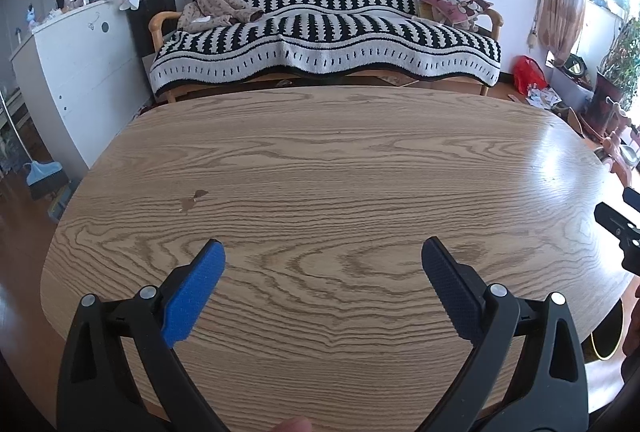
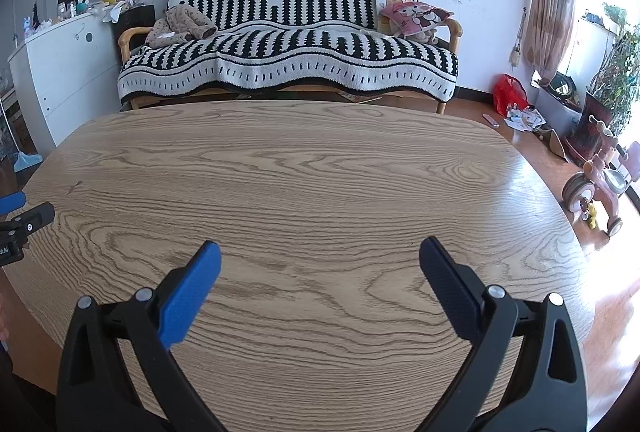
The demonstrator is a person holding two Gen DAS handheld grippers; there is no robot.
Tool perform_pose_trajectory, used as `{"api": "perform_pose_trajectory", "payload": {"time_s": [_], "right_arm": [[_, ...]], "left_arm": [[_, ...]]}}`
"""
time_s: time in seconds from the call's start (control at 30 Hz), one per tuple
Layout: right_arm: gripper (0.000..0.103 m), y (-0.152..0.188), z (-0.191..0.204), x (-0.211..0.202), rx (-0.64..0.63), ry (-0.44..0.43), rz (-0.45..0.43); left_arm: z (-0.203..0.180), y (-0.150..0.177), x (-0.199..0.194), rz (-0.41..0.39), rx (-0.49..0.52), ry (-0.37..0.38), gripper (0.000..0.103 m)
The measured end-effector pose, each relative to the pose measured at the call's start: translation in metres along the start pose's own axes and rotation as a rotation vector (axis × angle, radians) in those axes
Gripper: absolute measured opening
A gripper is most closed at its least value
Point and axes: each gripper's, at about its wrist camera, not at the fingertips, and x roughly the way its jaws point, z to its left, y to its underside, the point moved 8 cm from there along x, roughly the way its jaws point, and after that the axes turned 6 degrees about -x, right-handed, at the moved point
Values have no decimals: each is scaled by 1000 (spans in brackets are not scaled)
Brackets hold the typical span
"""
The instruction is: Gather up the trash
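Trash shows only on the floor: a scatter of paper scraps [image 2: 524, 119] beside a red bag [image 2: 509, 93], near the curtain at the far right of the room. None lies on the table [image 2: 320, 167], whose wood top is bare apart from a small dark mark [image 1: 194, 199].

The left claw [image 1: 323, 252] hangs over the near part of the table with its jaws wide apart and nothing between them. The right claw [image 2: 320, 252] is the same, spread and empty, alongside it.

The likely trouble is reach. The scraps sit well apart from both claws, beyond the table and low down, so the person would have to walk round. Thin flat paper on a hard floor may slip from the pads or be pushed away rather than pinched. The tricycle [image 2: 596, 187] stands near that route.
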Motion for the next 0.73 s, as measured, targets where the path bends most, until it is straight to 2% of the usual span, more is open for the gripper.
{"api": "perform_pose_trajectory", "payload": {"time_s": [0.37, 0.73], "right_arm": [[96, 0, 0, -1, 0, -1, 0], [96, 4, -1, 2, -1, -3, 10]], "left_arm": [[-8, -6, -6, -43, 54, -8, 97], [-10, -6, 2, 5, 48, 3, 97]]}}
